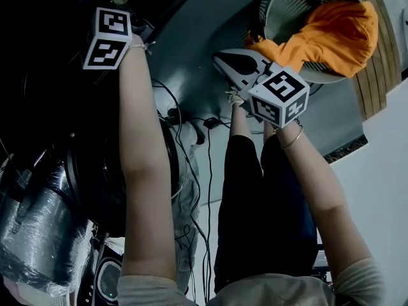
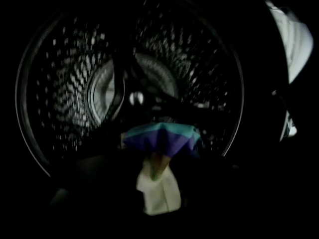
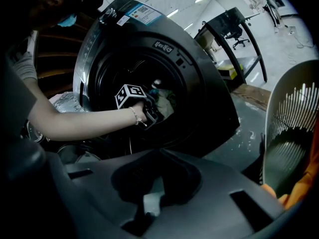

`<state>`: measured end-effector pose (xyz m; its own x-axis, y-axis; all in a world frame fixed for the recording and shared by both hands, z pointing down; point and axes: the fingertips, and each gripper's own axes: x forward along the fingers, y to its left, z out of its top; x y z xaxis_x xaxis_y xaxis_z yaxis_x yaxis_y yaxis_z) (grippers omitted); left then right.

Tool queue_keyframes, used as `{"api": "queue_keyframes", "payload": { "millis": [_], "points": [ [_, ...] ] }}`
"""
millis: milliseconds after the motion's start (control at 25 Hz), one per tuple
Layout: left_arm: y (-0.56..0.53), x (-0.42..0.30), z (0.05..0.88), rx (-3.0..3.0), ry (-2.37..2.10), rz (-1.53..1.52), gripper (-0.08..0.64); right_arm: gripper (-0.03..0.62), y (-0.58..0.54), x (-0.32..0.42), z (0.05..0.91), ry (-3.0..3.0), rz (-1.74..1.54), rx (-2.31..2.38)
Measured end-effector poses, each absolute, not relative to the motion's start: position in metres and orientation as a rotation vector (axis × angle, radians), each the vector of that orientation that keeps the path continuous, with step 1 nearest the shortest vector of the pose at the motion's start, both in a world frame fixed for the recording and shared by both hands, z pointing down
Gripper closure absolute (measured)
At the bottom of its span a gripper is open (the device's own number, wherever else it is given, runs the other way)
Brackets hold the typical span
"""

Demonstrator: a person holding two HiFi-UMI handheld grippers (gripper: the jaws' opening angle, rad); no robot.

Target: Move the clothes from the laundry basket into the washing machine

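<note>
Mid-deposit, with the left claw inside the washing machine drum at a teal-and-purple garment, its grip too dark to tell, the closed, empty right claw likely must next open onto the orange garment in the laundry basket.

Short pale sleeves, farthest from basket. Thin bangle on R wrist, below basket; thin bracelet on L wrist, left of it. Dark trousers; pale shoe nearer basket.
</note>
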<state>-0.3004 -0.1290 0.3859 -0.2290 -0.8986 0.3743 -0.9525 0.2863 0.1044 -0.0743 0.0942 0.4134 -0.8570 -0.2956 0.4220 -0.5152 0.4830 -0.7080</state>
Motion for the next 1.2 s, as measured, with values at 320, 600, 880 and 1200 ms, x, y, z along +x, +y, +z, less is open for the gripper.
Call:
{"api": "queue_keyframes", "payload": {
  "millis": [320,600,880,1200],
  "points": [
    [-0.103,-0.289,0.438,1.531,-2.045,0.343,0.258,0.583,0.096,-0.077,0.411,-2.495,1.322,0.695],
    [-0.063,-0.267,0.435,1.531,-2.018,0.369,0.253,0.583,0.088,-0.058,0.399,-2.511,1.239,0.759],
    [-0.030,-0.179,0.414,1.711,-1.794,0.333,0.255,0.583,0.082,0.004,0.393,-2.441,1.111,0.852],
    [0.017,-0.046,0.417,1.826,-1.431,0.313,0.256,0.581,0.086,0.105,0.408,-2.246,1.060,1.097]
  ]
}}
